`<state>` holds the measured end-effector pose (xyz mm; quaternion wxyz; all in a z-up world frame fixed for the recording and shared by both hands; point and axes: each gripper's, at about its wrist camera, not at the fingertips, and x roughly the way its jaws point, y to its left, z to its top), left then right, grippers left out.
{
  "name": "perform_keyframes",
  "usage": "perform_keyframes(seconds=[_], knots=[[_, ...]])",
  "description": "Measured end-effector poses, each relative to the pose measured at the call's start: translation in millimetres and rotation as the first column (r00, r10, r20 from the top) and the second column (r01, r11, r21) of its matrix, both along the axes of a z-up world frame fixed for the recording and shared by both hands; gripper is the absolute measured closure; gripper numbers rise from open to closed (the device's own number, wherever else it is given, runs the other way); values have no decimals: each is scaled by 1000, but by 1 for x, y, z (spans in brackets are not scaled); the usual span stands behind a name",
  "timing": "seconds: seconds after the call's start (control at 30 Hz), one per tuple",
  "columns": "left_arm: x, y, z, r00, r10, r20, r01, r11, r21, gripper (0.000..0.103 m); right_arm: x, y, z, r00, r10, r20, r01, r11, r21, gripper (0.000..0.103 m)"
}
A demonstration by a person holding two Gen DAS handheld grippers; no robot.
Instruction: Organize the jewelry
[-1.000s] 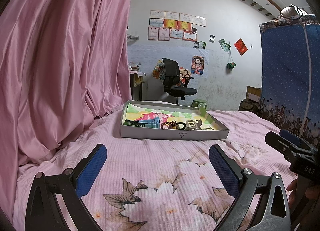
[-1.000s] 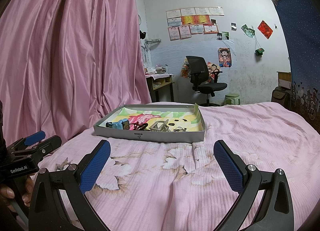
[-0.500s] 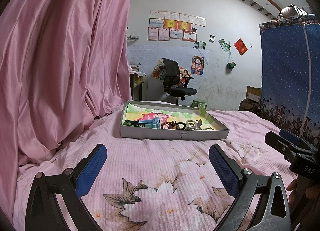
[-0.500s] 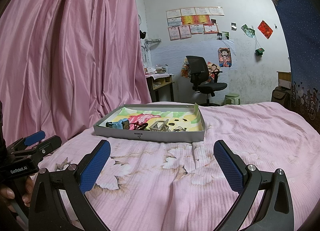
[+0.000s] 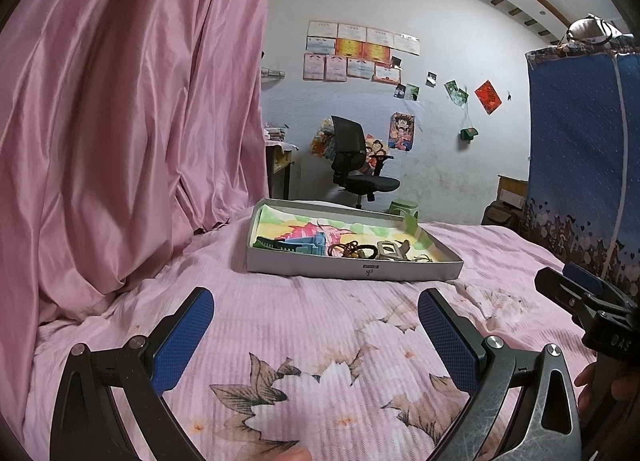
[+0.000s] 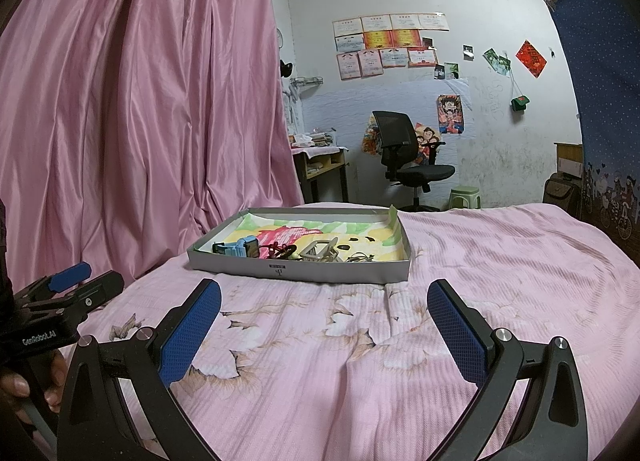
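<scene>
Both grippers, left (image 5: pixel 316 315) and right (image 6: pixel 324 307), gaped wide, empty, short of tray (image 6: pixel 304 271). Watch (image 6: pixel 236 248), clip (image 6: pixel 320 252), cord bunched inside; sorted or awaiting sorting, unclear.

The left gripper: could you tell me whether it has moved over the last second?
No. In the left wrist view the grey tray sits at the same spot between the left gripper's open fingers as before.
</scene>
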<state>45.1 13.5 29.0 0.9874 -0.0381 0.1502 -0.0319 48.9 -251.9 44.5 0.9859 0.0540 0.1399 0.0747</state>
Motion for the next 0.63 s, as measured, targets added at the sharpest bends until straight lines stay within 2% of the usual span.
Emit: perform_keyframes(seconds=[0.63], knots=[[2, 3, -2, 1000, 6, 1, -6, 1000, 6, 0, 0, 1, 0, 1000, 0, 0, 0, 1000, 0, 2]])
